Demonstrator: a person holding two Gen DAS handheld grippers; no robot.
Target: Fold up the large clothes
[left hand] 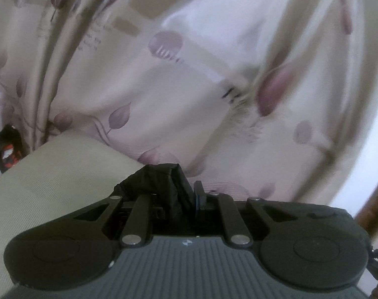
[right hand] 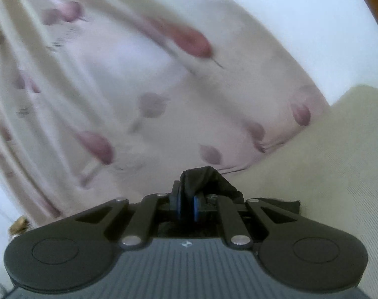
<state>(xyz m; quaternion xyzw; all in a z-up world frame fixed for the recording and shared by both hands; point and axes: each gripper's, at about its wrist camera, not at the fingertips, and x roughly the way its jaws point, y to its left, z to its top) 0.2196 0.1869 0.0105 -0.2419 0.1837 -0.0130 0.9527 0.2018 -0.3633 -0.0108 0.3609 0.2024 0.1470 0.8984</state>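
A black garment (left hand: 164, 189) is bunched between the fingers of my left gripper (left hand: 186, 199), which is shut on a fold of it. The fabric covers the left finger, and one blue pad (left hand: 200, 200) shows against it. In the right wrist view, my right gripper (right hand: 187, 206) is shut on another fold of the black garment (right hand: 206, 178). That fold is pinched between two blue pads (right hand: 196, 209) and spills to the right over the finger linkage. The rest of the garment hangs below both cameras, hidden.
A cream curtain (left hand: 164, 74) with purple leaf prints fills the background in both views, blurred in the right wrist view (right hand: 139, 87). A beige ribbed surface (left hand: 52, 174) (right hand: 338, 162) lies beneath. Brown wooden furniture (left hand: 373, 214) stands at the right, and colourful items (left hand: 4, 154) at the far left.
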